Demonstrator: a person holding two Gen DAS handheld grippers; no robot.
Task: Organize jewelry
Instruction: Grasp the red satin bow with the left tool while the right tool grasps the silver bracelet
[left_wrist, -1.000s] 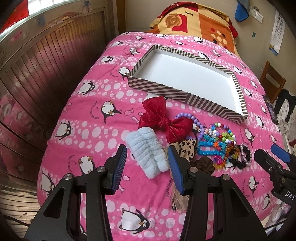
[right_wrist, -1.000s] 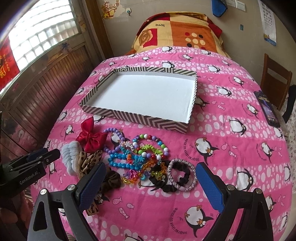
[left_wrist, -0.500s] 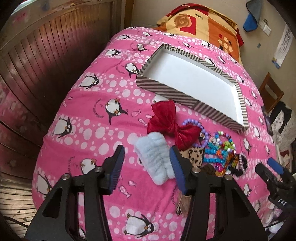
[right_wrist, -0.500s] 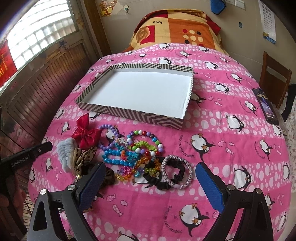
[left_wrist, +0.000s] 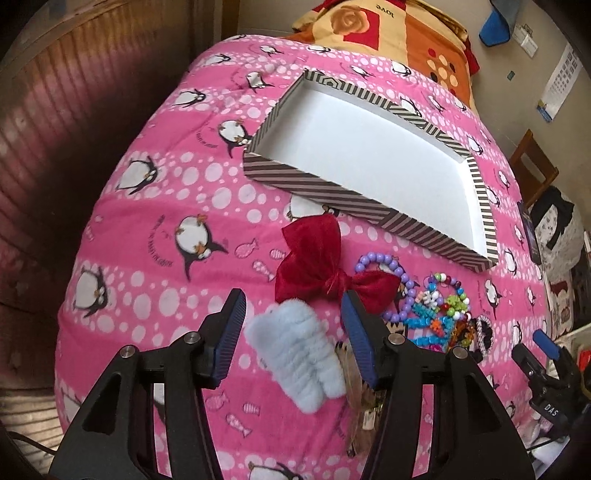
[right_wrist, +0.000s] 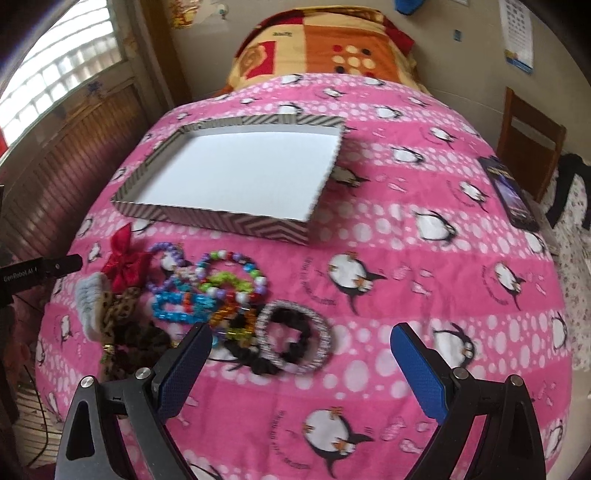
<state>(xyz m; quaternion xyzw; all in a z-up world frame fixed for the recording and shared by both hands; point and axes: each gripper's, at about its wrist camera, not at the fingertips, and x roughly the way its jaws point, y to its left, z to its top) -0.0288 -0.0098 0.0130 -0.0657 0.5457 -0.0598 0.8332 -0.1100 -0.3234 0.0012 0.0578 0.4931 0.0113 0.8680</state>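
Note:
A striped box lid (left_wrist: 321, 184) with a white inside lies empty on the pink bed; it also shows in the right wrist view (right_wrist: 221, 218). Near the bed's front edge lies a pile: a red bow (left_wrist: 314, 262), a fluffy light-blue scrunchie (left_wrist: 295, 354), a purple bead bracelet (left_wrist: 384, 258), coloured bead bracelets (right_wrist: 221, 284), a leopard scrunchie (right_wrist: 122, 310) and a black-and-white hair tie (right_wrist: 295, 336). My left gripper (left_wrist: 293, 332) is open, its pads either side of the blue scrunchie. My right gripper (right_wrist: 301, 362) is wide open just before the black-and-white hair tie.
The pink penguin blanket (right_wrist: 406, 258) covers the bed. A dark phone (right_wrist: 511, 192) lies at the bed's right edge, by a wooden chair (right_wrist: 528, 136). A wooden wall panel (left_wrist: 74, 129) runs along the left. An orange pillow (left_wrist: 388, 33) lies at the head.
My left gripper has moved forward and down so its pads now flank the blue scrunchie. My right gripper has moved closer to the hair ties. Nothing has been picked up.

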